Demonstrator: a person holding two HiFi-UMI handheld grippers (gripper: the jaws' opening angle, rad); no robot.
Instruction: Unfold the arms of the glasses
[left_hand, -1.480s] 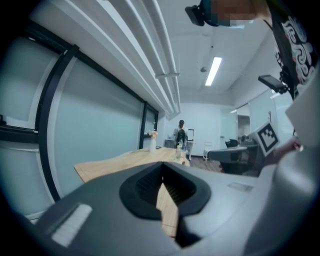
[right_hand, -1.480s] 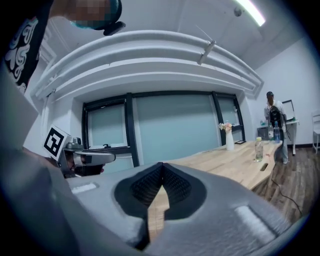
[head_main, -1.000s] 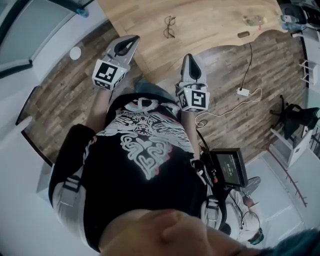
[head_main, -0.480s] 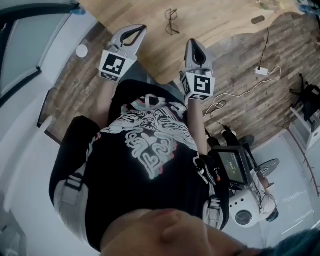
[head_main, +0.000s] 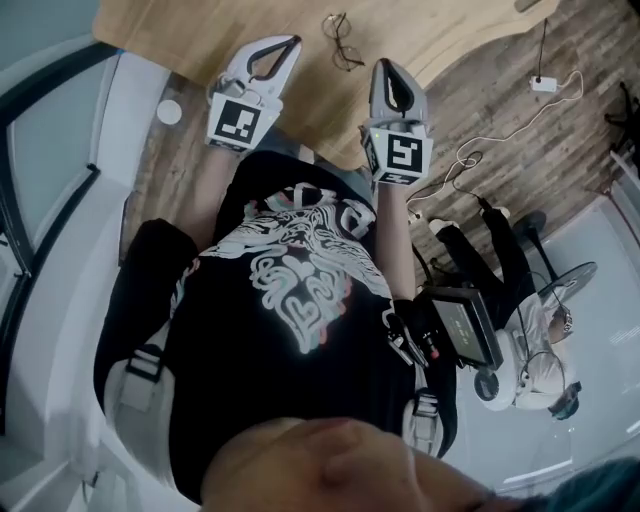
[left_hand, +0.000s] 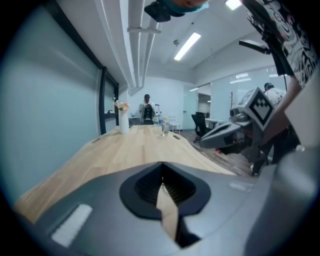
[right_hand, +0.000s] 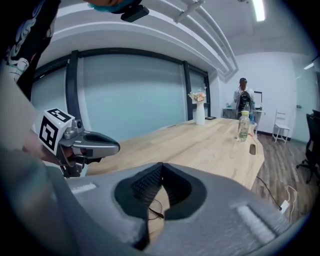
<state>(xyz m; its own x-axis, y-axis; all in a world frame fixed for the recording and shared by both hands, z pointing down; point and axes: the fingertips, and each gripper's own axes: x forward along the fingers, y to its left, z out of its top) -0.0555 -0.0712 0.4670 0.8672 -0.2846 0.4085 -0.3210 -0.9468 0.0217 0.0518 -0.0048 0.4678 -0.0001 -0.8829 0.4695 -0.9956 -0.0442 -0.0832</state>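
The glasses (head_main: 343, 42) lie on the wooden surface (head_main: 200, 25), not far from its near edge, and no gripper touches them. They are too small in the head view to say surely if the arms are folded.

The left gripper (head_main: 288, 46) hovers over the near edge, to the left of the glasses. Its fingers are pressed together at the tips and hold nothing. The right gripper (head_main: 386, 68) is at the other side, also above the near edge, with its fingers closed and empty. In the right gripper view a part of the thin frame shows through the hollow between the fingers.

I think the task has not begun yet. The danger is that closed fingers only push the light wire frame. It may slide on the smooth wood, maybe toward the near edge. Also, if only one gripper pulls an arm while the other does not hold the frame, the hinge could be strained.
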